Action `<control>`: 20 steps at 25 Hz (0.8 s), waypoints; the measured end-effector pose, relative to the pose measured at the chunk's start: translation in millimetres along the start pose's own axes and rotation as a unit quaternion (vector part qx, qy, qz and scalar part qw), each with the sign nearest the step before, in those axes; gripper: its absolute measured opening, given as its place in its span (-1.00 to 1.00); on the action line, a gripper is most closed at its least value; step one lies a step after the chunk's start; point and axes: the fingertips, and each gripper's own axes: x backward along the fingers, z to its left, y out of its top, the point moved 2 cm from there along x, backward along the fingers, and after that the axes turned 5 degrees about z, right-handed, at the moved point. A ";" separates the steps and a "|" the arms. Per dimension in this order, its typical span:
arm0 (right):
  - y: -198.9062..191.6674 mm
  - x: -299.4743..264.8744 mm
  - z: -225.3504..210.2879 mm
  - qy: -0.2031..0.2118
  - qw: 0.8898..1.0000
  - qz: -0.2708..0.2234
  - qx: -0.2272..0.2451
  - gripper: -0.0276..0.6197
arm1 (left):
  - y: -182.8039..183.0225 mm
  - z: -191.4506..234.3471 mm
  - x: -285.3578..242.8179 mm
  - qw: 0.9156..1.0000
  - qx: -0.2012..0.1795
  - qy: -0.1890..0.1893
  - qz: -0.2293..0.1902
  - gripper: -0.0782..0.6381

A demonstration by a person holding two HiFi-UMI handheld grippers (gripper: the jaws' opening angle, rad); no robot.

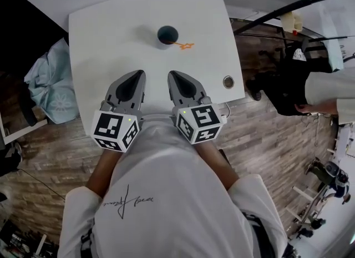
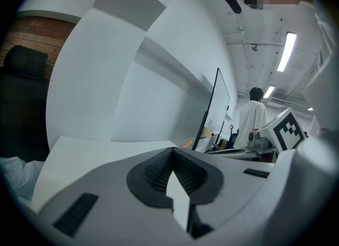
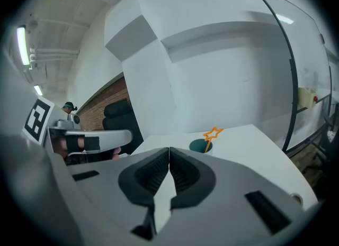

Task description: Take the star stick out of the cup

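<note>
White tabletop (image 1: 105, 35) over a wood-plank floor (image 1: 266, 135) carried a dark cup (image 1: 167, 34) near its far side. The orange star stick (image 1: 184, 45) stood in the cup, leaning out over the rim to the right. Left tool (image 1: 138, 75) and right tool (image 1: 173, 75) were side by side at the near edge, well apart from the cup, each clenched on nothing.
</note>
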 end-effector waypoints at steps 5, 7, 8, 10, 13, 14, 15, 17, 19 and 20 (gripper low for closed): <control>6.1 -8.8 -4.9 -0.001 1.000 -0.004 -0.007 -0.88 | 4.6 4.0 -9.8 1.000 -0.007 -0.002 0.005 -0.77; 7.0 -12.3 -7.2 -0.002 1.000 -0.004 -0.009 -0.89 | 6.2 4.2 -13.7 1.000 -0.010 -0.004 0.007 -0.77; 6.6 -13.6 -8.4 -0.002 1.000 -0.003 -0.010 -0.89 | 6.2 4.0 -14.9 1.000 -0.011 -0.004 0.007 -0.77; 5.3 -16.1 -11.3 -0.002 1.000 0.001 -0.012 -0.88 | 4.7 4.1 -16.7 1.000 -0.008 -0.004 0.010 -0.77; 4.1 -20.3 -16.1 -0.003 1.000 0.006 -0.015 -0.88 | 0.4 5.3 -19.3 1.000 -0.002 -0.006 0.014 -0.77; 3.8 -21.3 -17.6 -0.003 1.000 0.008 -0.015 -0.88 | -1.2 5.3 -20.0 1.000 0.000 -0.006 0.015 -0.77; 3.5 -22.2 -19.0 -0.004 1.000 0.009 -0.015 -0.88 | -2.7 4.8 -20.7 1.000 0.000 -0.007 0.017 -0.77; 2.6 -23.8 -21.7 -0.005 1.000 0.012 -0.015 -0.88 | -5.1 3.2 -22.2 1.000 -0.001 -0.010 0.021 -0.77; 1.5 -25.5 -24.6 -0.007 1.000 0.014 -0.015 -0.88 | -6.9 1.9 -23.5 1.000 -0.001 -0.012 0.024 -0.77; 1.2 -26.6 -26.2 -0.009 1.000 0.014 -0.015 -0.88 | -7.6 1.9 -24.0 1.000 -0.001 -0.013 0.025 -0.77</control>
